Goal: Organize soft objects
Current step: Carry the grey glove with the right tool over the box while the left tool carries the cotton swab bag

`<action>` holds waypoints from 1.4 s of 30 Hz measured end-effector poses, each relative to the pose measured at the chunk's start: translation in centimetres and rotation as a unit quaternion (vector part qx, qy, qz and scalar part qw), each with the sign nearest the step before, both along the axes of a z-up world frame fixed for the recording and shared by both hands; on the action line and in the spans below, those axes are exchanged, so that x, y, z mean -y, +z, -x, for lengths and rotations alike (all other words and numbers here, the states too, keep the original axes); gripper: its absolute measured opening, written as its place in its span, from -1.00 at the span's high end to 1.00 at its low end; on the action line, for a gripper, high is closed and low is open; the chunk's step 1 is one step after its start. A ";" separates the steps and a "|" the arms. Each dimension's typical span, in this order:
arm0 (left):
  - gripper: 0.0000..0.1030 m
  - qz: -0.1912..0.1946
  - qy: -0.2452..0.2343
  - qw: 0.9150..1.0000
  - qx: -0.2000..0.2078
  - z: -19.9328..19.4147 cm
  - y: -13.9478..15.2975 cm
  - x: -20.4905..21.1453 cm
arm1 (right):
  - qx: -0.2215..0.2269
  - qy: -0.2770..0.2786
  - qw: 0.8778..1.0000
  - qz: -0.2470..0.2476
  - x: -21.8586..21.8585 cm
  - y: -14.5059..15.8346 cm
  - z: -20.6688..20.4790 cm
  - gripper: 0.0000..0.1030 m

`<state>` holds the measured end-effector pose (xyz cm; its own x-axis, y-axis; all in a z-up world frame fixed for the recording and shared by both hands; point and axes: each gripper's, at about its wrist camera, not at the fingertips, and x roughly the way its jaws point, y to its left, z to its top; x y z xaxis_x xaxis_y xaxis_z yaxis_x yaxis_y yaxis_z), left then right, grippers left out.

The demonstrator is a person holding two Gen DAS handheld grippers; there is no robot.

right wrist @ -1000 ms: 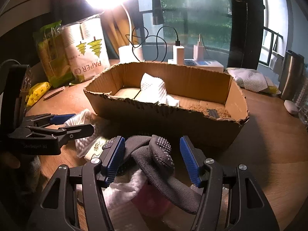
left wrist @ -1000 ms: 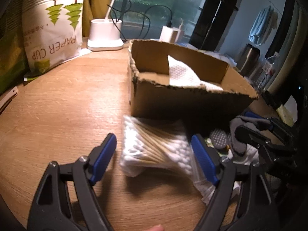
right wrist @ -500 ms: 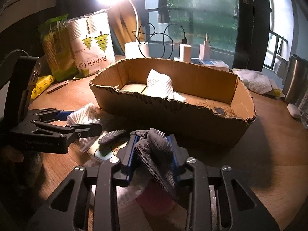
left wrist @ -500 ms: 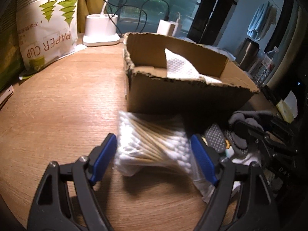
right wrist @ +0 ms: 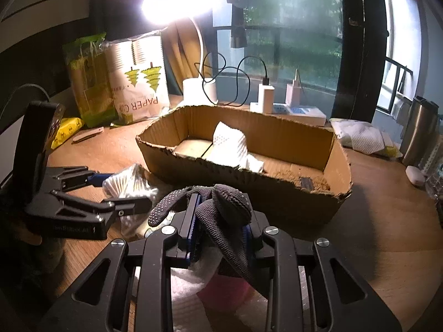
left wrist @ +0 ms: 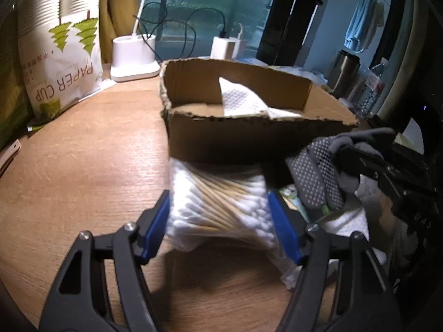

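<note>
A clear bag of cotton swabs (left wrist: 218,199) lies on the wooden table in front of a torn cardboard box (left wrist: 249,138). My left gripper (left wrist: 218,215) straddles it, and its jaws are closing with the blue pads pressing the bag's two sides. From the right wrist, the left gripper (right wrist: 124,191) and the bag (right wrist: 127,182) show at left. My right gripper (right wrist: 218,221) is shut on a grey dotted glove (right wrist: 229,202), whose fingers flop over the jaws. The glove (left wrist: 321,171) also shows at the right of the left wrist view. A white cloth (right wrist: 229,144) lies inside the box (right wrist: 277,199).
Under the right gripper lie a white towel (right wrist: 188,285) and something pink (right wrist: 224,287). At the back stand a paper cup bag (left wrist: 63,63), a white lamp base (left wrist: 133,61), chargers with cables (right wrist: 265,96) and a steel flask (right wrist: 420,130). More white cloth (right wrist: 362,135) lies at the right.
The right gripper's jaws closed on the grey glove and raised it slightly. The left gripper's jaws narrowed onto the swab bag, squeezing it.
</note>
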<state>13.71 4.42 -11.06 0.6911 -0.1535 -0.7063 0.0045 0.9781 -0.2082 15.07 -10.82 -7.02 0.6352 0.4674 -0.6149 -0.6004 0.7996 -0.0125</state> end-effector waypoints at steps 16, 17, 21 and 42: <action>-0.37 -0.008 0.004 0.999 0.053 1.4 3.5 -0.5 | 0.023 -0.002 1.000 -0.010 0.6 2.0 0.3 0.44; -0.37 -0.010 0.001 0.998 0.059 1.5 3.8 -0.4 | 0.025 -0.002 1.000 -0.010 0.6 2.1 0.3 0.44; -0.37 -0.018 -0.002 0.997 0.077 1.9 4.7 -0.1 | 0.032 -0.004 0.999 -0.013 0.9 2.7 0.5 0.44; -0.37 -0.018 0.021 0.989 0.145 2.0 8.4 -0.6 | 0.078 -0.013 0.996 -0.031 1.8 5.9 0.3 0.44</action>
<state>11.70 5.06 -2.64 0.8709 -0.0984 -0.4815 0.0181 0.9855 -0.1685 14.74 -12.61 -1.14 0.7328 0.4834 -0.4789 -0.5742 0.8169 -0.0540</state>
